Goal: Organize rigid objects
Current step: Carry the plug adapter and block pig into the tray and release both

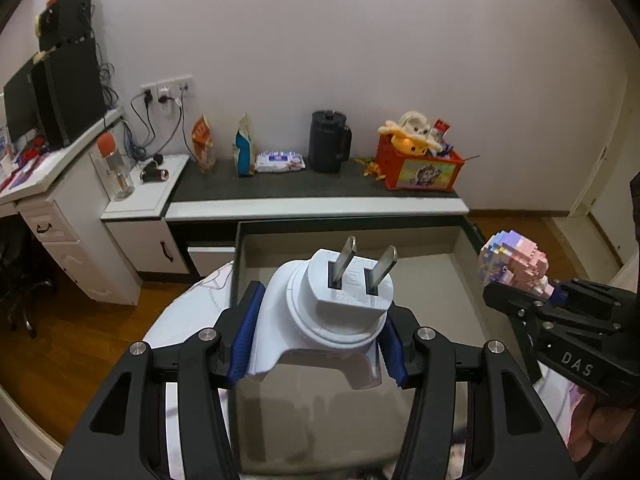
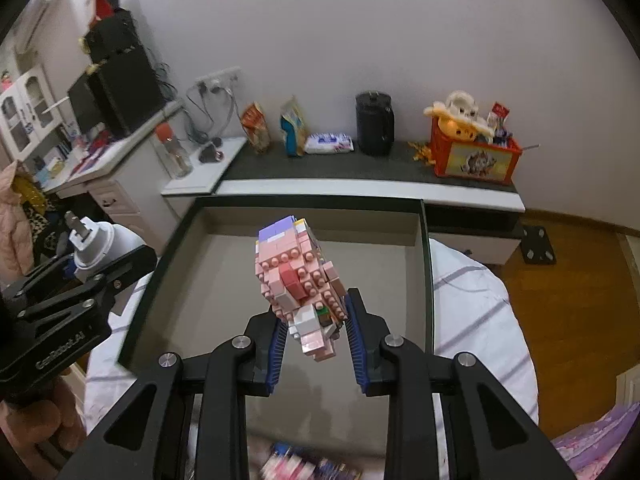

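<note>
Right wrist: grey tray (image 2: 416,216) bare; red toy crate (image 2: 476,162) crammed.

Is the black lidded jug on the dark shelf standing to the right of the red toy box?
No, the black lidded jug stands left of the red toy box, on the dark shelf.

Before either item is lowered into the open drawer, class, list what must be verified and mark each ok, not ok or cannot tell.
1. Left gripper jaws clamp the white plug: ok.
2. Right gripper jaws clamp the pink brick figure: ok.
3. Drawer pulled open: ok.
4. Drawer floor bare under the plug: ok.
5. Near end of drawer free of clutter: cannot tell, blurred items there.
6. Grippers apart from each other: ok.
</note>
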Motion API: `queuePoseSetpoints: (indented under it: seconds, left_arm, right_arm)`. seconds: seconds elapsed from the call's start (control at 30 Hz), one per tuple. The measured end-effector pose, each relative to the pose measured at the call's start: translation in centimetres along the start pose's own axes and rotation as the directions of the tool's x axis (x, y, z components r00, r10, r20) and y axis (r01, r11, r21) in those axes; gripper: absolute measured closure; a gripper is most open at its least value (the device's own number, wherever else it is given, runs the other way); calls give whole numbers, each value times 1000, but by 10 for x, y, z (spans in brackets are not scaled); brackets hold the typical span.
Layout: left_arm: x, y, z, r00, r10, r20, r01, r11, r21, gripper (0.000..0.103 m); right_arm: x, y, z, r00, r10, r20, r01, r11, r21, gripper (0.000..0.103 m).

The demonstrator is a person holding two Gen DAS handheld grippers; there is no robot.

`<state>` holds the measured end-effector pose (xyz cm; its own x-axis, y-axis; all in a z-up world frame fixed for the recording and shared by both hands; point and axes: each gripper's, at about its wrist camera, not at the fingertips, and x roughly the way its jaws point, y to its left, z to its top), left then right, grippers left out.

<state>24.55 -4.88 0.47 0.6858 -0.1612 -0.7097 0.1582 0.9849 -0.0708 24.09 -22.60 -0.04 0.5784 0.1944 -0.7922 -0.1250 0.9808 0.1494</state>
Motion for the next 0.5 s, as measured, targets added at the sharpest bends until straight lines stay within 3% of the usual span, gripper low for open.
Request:
queuePoseSetpoints:
  seconds: [0.33,0.5]
  left_arm:
    - [93,-12,6,981,5,-196,-7,1000,-12,49]
    - [107,-13,5,972,26,-234,-28,1000,-5,46]
  right_arm:
    - [68,-7,15,984,-77,-163,73,997,-30,74]
    - [86,-4,15,970,-112,-217,101,993,-60,74]
